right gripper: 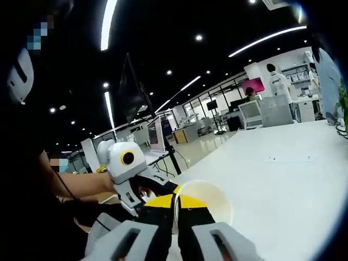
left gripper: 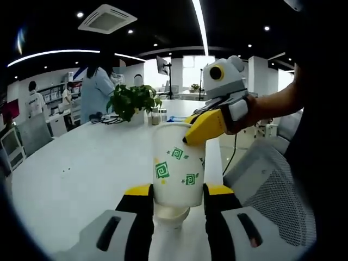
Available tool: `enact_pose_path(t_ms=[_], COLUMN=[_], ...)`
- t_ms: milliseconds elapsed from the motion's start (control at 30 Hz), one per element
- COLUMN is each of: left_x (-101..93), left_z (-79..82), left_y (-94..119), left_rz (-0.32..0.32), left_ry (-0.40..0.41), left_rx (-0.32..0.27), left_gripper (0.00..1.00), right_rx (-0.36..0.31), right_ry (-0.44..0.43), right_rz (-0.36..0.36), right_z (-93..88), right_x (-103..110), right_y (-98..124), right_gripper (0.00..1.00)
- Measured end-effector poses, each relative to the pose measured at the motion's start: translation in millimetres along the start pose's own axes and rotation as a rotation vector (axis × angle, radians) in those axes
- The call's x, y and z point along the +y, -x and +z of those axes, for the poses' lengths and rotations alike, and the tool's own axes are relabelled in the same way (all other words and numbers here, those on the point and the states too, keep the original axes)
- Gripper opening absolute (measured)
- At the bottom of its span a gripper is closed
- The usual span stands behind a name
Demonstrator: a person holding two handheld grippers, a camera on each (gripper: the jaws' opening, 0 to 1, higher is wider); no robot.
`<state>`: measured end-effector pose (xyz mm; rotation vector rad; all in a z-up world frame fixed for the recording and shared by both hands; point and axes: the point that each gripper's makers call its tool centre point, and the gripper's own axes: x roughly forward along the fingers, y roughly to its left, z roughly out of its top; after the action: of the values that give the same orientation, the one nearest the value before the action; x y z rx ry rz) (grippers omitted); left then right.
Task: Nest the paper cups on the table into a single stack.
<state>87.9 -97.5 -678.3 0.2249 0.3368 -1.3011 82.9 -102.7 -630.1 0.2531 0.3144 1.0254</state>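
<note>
left tool (left gripper: 178, 197): jaws closed on the lower body of a paper cup (left gripper: 176, 163), white with green square spirals, held upright above the white table (left gripper: 81, 174); a second rim (left gripper: 172, 216) shows just under it, so it looks like the gripped cup sits in, or right over, another cup
right tool (right gripper: 176, 204): jaws drawn nearly together, pinching the rim of the same cup (right gripper: 204, 202) from the side; in the left gripper view its yellow tip (left gripper: 204, 128) rests on the cup's top edge
where the cups are: in the air between the two tools, near the table's edge by a mesh chair (left gripper: 272, 190) — none seen standing loose on the table
step in hand: likely seating this cup into the one below
how to do it well: keep the two cups on one axis; press straight down with the rim grip rather than sideways, since thin paper will crease under a skewed push; hold the lower grip light enough not to oval the cup; let go at the rim only once the cup stops sliding
hidden or unclear: the lower cup's body is masked by the jaws, so how many are nested i cannot tell; the base is out of sight; the far end of the table, past the potted plant (left gripper: 130, 100), is too small to search for cups; people and desks behind are blurred
</note>
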Motion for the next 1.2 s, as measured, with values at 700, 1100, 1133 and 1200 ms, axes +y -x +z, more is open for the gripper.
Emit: enact_pose_path(t_ms=[700, 1100, 1133, 1200], left_x=[9.5, 10.1, 10.6, 11.0], left_z=[-4.6, -19.0, -20.9, -27.2], left_y=[16.6, 31.7, 32.5, 34.0], left_rz=[0.093, 0.140, 0.144, 0.148], left_ry=[0.049, 0.098, 0.100, 0.118], left_rx=[-0.005, 0.008, 0.010, 0.027], left_gripper=[0.62, 0.69, 0.70, 0.71], right_rx=[0.049, 0.131, 0.143, 0.162], right_ry=[0.077, 0.139, 0.148, 0.165], right_rz=[-0.023, -0.054, -0.057, -0.060], right_z=[5.2, 3.9, 2.6, 0.5], right_x=[0.6, -10.7, -12.0, -13.4], right_y=[0.8, 1.0, 0.4, -0.7], right_gripper=[0.00, 0.00, 0.00, 0.00])
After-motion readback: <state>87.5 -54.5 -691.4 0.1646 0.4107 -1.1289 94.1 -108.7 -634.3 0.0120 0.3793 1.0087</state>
